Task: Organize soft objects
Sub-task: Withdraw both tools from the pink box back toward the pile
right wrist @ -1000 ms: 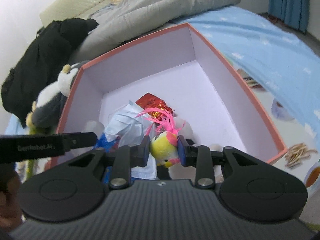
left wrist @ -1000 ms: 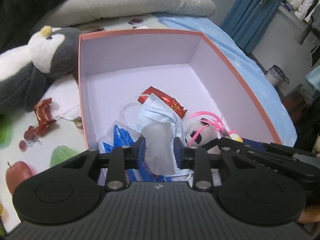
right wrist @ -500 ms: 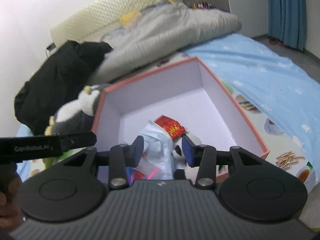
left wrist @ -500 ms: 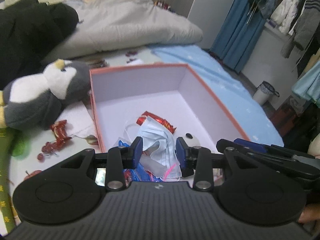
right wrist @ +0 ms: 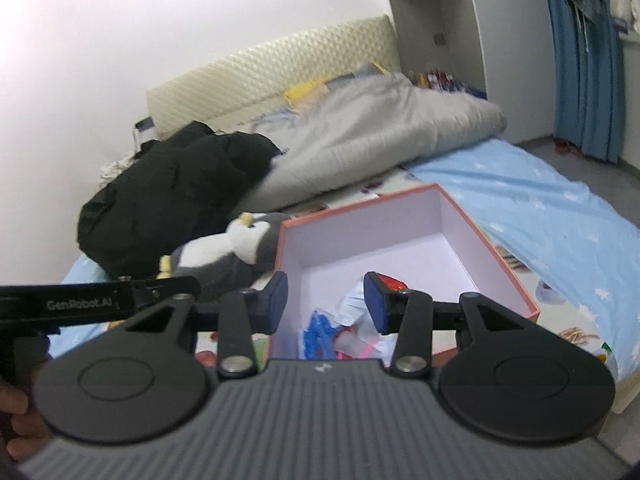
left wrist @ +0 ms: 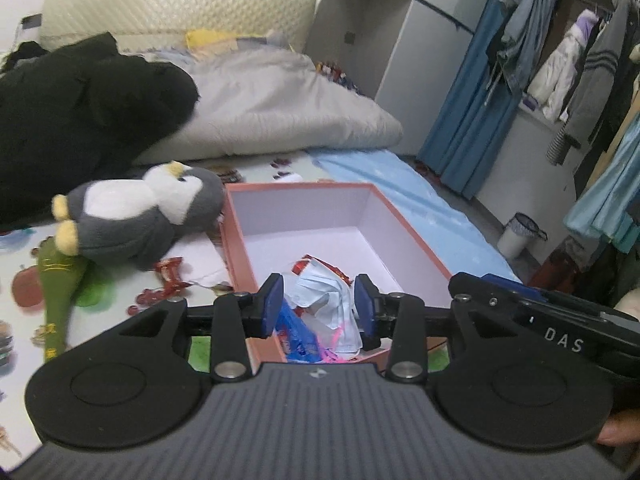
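Box [left wrist: 236,236] holds a face mask [left wrist: 324,300] and wrappers; left gripper [left wrist: 319,307] and right gripper [right wrist: 326,303] hover above, jaws apart, empty. Between picks, I judge: next grasp likely the penguin plush [left wrist: 136,220] lying beside the box

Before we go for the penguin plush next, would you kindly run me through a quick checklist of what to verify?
1. Left claw open and holding nothing: ok.
2. Right claw open and holding nothing: ok.
3. Penguin plush still outside the pink box, lying beside its left wall: ok, it is the next thing to pick.
4. Top of the plush free of other things: ok; a green plush toy lies partly beneath it.
5. Room in the box: ok; the face mask and wrappers sit at the near end, the far end is bare.
6. Both claws raised clear of the box rim: cannot tell.
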Tool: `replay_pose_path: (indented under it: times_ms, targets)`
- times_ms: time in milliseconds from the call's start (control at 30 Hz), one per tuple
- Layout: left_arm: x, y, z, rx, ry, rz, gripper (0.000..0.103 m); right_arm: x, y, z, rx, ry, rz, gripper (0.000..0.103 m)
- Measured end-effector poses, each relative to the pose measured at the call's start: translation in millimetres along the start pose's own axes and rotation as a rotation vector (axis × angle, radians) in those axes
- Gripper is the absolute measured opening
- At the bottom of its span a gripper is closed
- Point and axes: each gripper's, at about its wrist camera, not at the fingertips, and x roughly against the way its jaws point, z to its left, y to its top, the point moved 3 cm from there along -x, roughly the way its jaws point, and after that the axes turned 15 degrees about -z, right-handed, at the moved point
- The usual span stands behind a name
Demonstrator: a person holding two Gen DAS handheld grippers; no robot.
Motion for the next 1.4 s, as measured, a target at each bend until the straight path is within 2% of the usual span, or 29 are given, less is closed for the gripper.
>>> replay_pose_path:
  times_ms: [333, 667, 1100, 1267, 1400]
  targets:
    - [79.4, 1.0, 31.8, 0.03, 0.068, -0.077, 0.05, 30.3, -4.8, 49.4, 0.048, 0.1, -0.014, 0.045]
    - [121.7, -35.8, 60.2, 0.072, 0.116, -0.051, 0.051, 45.7, -32.0, 85.7, 0.078, 0.158, 0.031, 0.045]
    - [128.1, -77.1, 103.0, 0.151, 0.185, 0.003, 0.051, 37.0, -80.8, 107.8, 0.063, 0.186, 0.158, 0.045]
    - [111.5, -88.9, 123.9, 0.189, 0.19, 0.044, 0.051, 23.7, -88.8, 116.5, 0.098, 0.181, 0.186, 0.045]
    - [89.0, -89.7, 137.5, 0.228, 0.182, 0.046, 0.051, 3.7, -86.2, 119.9, 0.148, 0.179, 0.207, 0.045]
